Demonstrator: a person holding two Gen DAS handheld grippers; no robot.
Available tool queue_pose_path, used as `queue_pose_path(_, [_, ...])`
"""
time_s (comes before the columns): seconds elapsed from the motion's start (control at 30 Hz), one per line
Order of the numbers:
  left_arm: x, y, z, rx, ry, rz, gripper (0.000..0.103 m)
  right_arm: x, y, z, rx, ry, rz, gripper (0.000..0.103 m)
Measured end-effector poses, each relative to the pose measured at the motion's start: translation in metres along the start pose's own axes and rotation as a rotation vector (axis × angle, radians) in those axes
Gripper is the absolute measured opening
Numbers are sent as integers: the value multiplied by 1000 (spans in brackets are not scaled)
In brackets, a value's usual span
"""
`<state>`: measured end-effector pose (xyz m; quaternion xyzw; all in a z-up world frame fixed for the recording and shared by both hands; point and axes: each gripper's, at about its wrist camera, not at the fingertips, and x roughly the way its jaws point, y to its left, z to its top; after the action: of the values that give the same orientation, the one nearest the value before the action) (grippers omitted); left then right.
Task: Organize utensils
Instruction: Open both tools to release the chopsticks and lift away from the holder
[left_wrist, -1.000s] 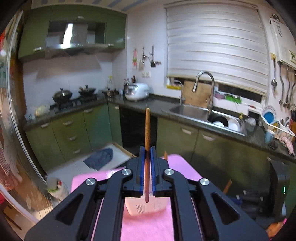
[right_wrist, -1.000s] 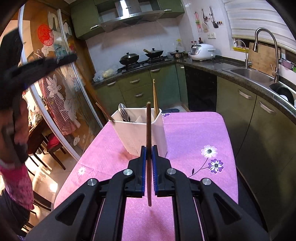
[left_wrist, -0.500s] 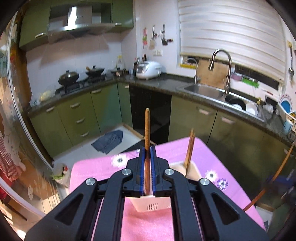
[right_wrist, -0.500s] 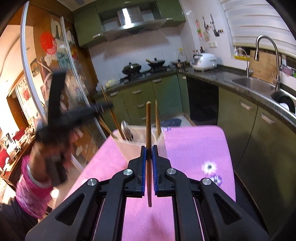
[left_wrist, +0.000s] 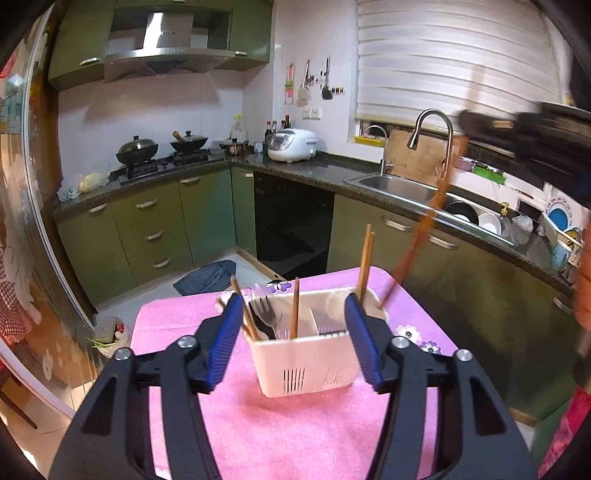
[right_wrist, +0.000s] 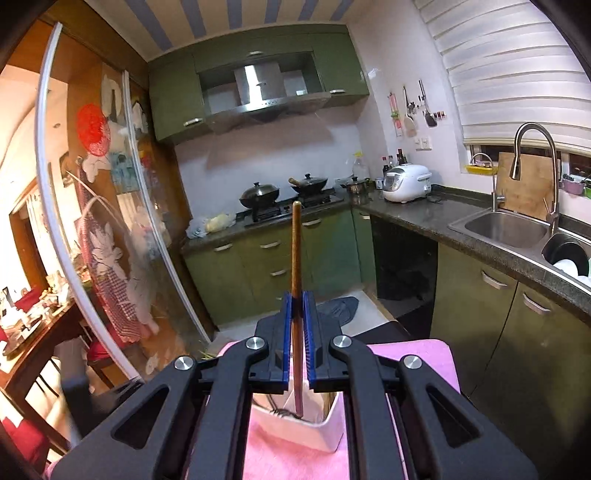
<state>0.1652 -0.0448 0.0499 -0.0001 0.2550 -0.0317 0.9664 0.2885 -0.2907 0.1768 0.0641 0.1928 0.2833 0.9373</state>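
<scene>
A white slotted utensil caddy (left_wrist: 306, 365) stands on the pink cloth (left_wrist: 295, 435). It holds a fork (left_wrist: 266, 314) and several wooden chopsticks. My left gripper (left_wrist: 293, 299) hovers just before the caddy, its jaws opening. One chopstick (left_wrist: 294, 306) stands in the caddy between the spread blue pads, and neither pad touches it. My right gripper (right_wrist: 300, 295) is shut on another upright chopstick (right_wrist: 295, 251), above the caddy (right_wrist: 328, 424). In the left wrist view that gripper (left_wrist: 469, 123) is a dark blur at upper right, its chopstick (left_wrist: 421, 236) slanting down.
The pink cloth covers a small table (left_wrist: 166, 317) whose edges drop to the floor. Green cabinets (left_wrist: 159, 229) and a sink (left_wrist: 399, 184) line the kitchen behind. A glass sliding door (right_wrist: 110, 221) stands at the left. A blue rag (left_wrist: 207, 277) lies on the floor.
My left gripper sank toward the caddy and opened, letting go of its chopstick, which now stands in the caddy. My right gripper rose with its chopstick still clamped.
</scene>
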Motion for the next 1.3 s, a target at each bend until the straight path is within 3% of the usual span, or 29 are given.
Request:
queue_pose_path(0.1, [-11, -4, -12, 14, -6, -4, 57, 29, 2, -9, -11, 39, -22, 7])
queue_pose_path(0.3, [-18, -11, -30, 29, -1, -2, 69, 77, 3, -46, -39, 111, -77, 7])
queue_pose_path(0.7, [-24, -15, -50, 21, 1, 38, 93, 127, 0, -112, -111, 184, -175, 8])
queue_pose_path(0.77, [-26, -12, -51, 20, 1, 40, 96, 128, 1, -118, -123, 185, -185, 27])
queue_pose_path(0.8, [-27, -12, -52, 19, 1, 42, 96, 127, 2, -120, -125, 172, -187, 44])
queue_pose_path(0.83, [-27, -12, -53, 20, 3, 46, 96, 124, 2, -120, -125, 160, -187, 51])
queue_pose_path(0.97, [-30, -12, -54, 13, 9, 53, 96, 97, 8, -116, -125, 104, -188, 54])
queue_pose_path(1.07, [-33, -13, -56, 6, 18, 61, 96, 56, 10, -114, -98, 30, -158, 72])
queue_pose_path(1.23, [-47, -14, -63, -7, 3, 75, 96, -27, 11, -142, -59, -70, -126, 99])
queue_pose_path(1.3, [-54, -16, -69, -7, 0, 75, 96, -56, 10, -160, -37, -86, -123, 99])
